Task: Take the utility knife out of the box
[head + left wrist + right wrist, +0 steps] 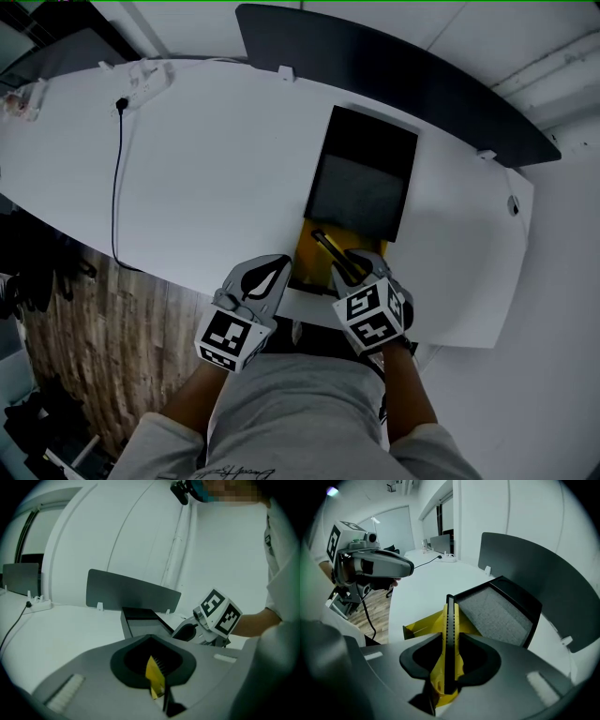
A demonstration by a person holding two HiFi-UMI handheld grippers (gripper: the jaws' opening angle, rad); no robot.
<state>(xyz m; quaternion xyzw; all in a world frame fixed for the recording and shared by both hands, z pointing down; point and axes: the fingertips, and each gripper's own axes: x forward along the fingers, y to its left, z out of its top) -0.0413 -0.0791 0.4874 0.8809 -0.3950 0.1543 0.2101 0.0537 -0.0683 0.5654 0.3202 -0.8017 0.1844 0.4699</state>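
The box lies open near the table's front edge: a black lid with grey foam lining (361,178) and a yellow tray (309,251). My right gripper (354,270) is shut on the yellow-and-black utility knife (330,251), which is lifted above the tray. In the right gripper view the knife (450,634) sticks out between the jaws, with the yellow tray (419,627) and the foam-lined lid (497,613) beyond it. My left gripper (272,274) sits at the tray's left edge. In the left gripper view a yellow flap of the tray (155,679) is pinched between its jaws.
The white table (216,169) has a dark curved partition panel (394,66) along its far side. A black cable (116,178) runs from a socket strip (141,77) at the far left. Wooden floor (84,319) lies beyond the table's near left edge.
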